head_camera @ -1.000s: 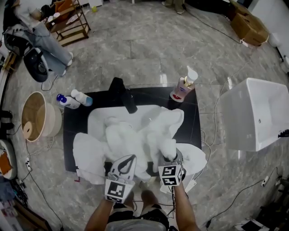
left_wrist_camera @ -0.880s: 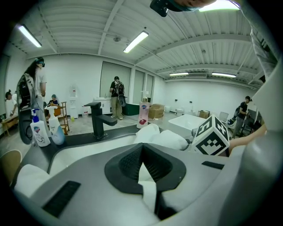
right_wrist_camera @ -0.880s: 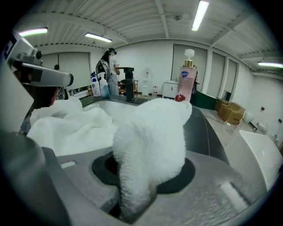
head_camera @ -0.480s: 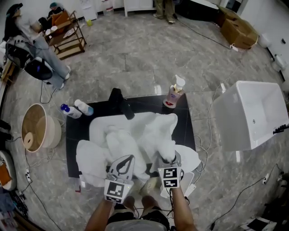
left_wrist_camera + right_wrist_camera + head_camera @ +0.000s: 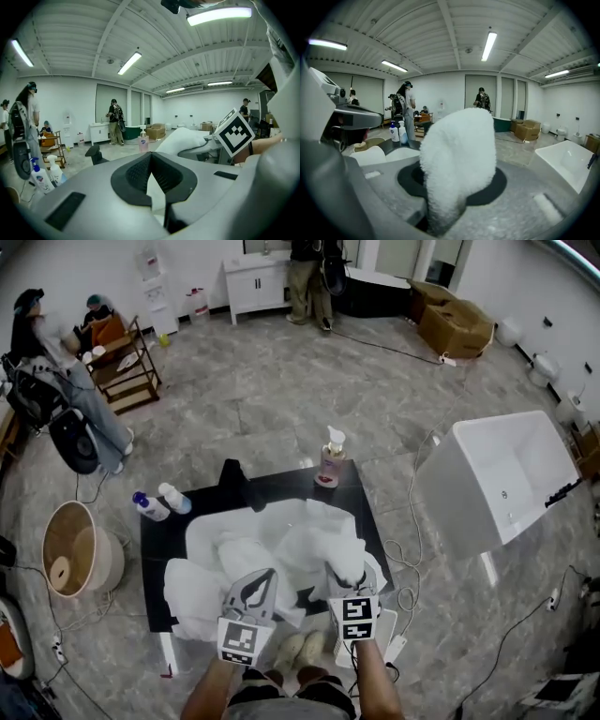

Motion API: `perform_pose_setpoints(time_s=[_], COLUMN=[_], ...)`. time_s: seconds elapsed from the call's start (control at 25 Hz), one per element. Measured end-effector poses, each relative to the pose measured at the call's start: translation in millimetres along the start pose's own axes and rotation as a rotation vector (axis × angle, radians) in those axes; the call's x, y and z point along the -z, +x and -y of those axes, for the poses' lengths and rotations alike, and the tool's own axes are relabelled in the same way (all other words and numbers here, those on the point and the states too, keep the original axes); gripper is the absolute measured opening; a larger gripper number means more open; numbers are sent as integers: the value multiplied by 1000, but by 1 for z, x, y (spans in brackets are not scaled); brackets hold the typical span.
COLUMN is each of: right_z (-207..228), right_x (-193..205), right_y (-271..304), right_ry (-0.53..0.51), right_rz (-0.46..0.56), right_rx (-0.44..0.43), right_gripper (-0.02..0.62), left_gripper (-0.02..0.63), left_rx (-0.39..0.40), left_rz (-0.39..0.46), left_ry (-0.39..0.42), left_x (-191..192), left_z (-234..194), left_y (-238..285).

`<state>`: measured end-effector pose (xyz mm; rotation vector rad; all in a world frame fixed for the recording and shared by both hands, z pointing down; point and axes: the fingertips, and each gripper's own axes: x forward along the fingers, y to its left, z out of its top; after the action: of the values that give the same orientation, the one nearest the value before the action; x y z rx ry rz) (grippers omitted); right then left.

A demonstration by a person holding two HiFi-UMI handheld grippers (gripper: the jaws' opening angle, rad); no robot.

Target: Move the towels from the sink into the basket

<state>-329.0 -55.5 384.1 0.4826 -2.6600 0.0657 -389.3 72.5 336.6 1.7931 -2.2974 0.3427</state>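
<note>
Several white towels (image 5: 281,554) lie heaped in the white sink (image 5: 199,526) and spill over its front rim. My left gripper (image 5: 260,577) is shut on a thin edge of towel (image 5: 157,190), pinched between its dark pads. My right gripper (image 5: 345,573) is shut on a thick fold of white towel (image 5: 459,150) that stands up between its jaws. Both grippers hang above the sink's near edge, side by side, with the towel lifted between them. A round wicker basket (image 5: 80,549) stands on the floor to the left of the counter.
The sink sits in a black counter (image 5: 155,554) with a black faucet (image 5: 236,482), a pump soap bottle (image 5: 329,457) and two spray bottles (image 5: 157,502). A white tub (image 5: 506,479) stands at the right. Cables (image 5: 412,559) trail on the floor; people stand at the far side.
Both grippers have risen with the towel in their jaws, pulling it up from the heap. The sink and counter look smaller and farther below than before.
</note>
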Motion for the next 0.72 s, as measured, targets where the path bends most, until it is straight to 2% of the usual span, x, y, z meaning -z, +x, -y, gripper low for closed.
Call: perform_pose_setpoints(time_s=[0.4,0.56,0.72], right_z=[16,28,44], right_x=[-65,-88,-102], right_y=[-75,-112,-154], right_ry=[14,16,25], right_rz=[151,213,270], right_rx=[125,196,295], right_gripper=[167,167,167], left_gripper=[8,9,8], left_rx=[88,125,197], left_rz=[96,138,188], left_ry=[63,88,110], left_x=[-52,-71,-90], left_z=[27,37,55], left_y=[-16,-21,-23])
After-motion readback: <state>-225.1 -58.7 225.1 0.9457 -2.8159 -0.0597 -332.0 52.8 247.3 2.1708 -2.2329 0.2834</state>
